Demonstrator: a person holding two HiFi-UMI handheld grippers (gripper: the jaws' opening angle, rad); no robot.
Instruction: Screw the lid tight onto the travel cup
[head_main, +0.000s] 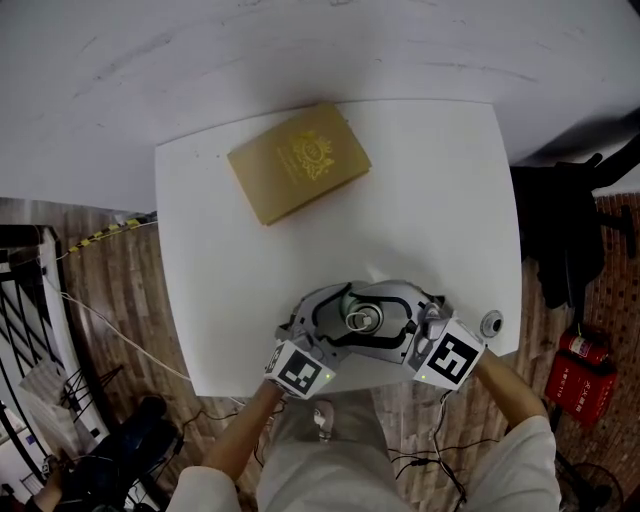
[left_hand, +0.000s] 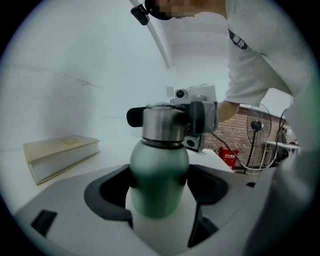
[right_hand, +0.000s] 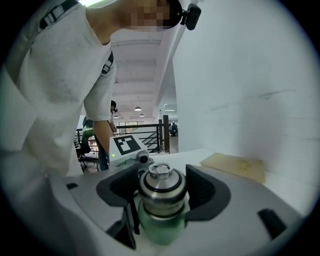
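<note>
The travel cup stands near the front edge of the white table (head_main: 230, 260). It has a green body (left_hand: 159, 175) and a steel lid (right_hand: 161, 186) with a ring on top (head_main: 357, 319). My left gripper (left_hand: 159, 197) is shut on the green body, with a black pad pressed against each side. My right gripper (right_hand: 161, 192) comes in from the opposite side, higher up. Its pads (left_hand: 197, 117) sit against the steel lid on both sides, shut on it. The cup is upright.
A tan book (head_main: 299, 161) lies flat at the back of the table, near the white wall. A small round silver object (head_main: 491, 323) sits at the table's right front corner. On the floor to the right are a black stand (head_main: 560, 220) and a red extinguisher (head_main: 577, 350).
</note>
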